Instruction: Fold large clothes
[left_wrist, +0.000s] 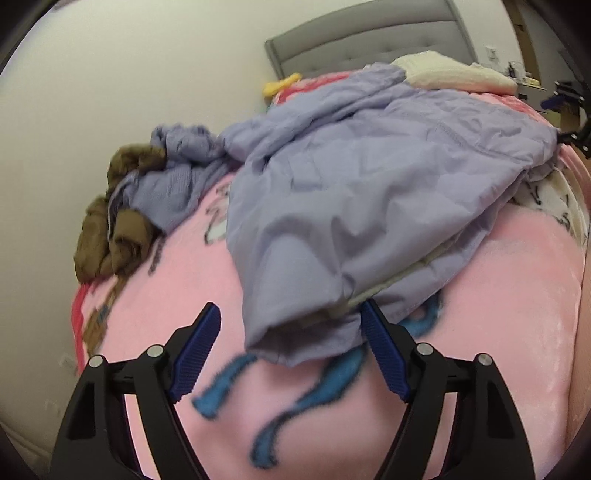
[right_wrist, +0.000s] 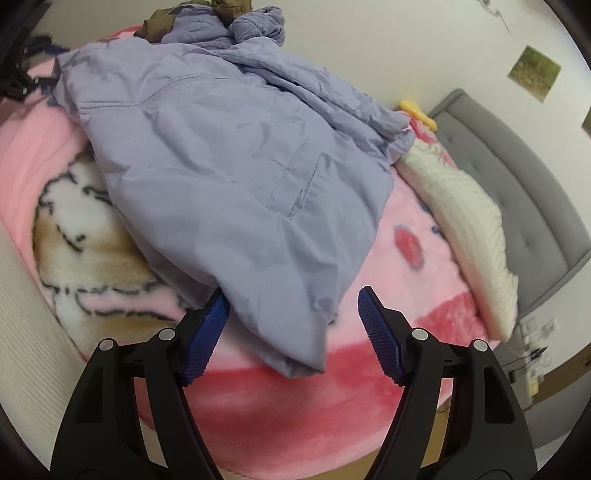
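Observation:
A large lilac padded jacket (left_wrist: 369, 192) lies spread and rumpled on a pink blanket (left_wrist: 509, 280). Its hood with brown fur trim (left_wrist: 118, 229) is bunched at the far left. My left gripper (left_wrist: 290, 314) is open, with a sleeve cuff (left_wrist: 295, 339) lying between its blue pads. In the right wrist view the jacket (right_wrist: 221, 166) fills the middle. My right gripper (right_wrist: 293, 299) is open around a hem corner (right_wrist: 295, 347), the left pad (right_wrist: 207, 336) partly under the fabric. The right gripper (left_wrist: 569, 107) also shows at the far right edge of the left wrist view.
A white pillow (right_wrist: 469, 236) lies along a grey padded headboard (right_wrist: 517, 177). A yellow object (right_wrist: 417, 110) sits near the headboard. The bed edge (right_wrist: 33, 332) runs at the left. A white wall (left_wrist: 129, 74) stands behind the bed.

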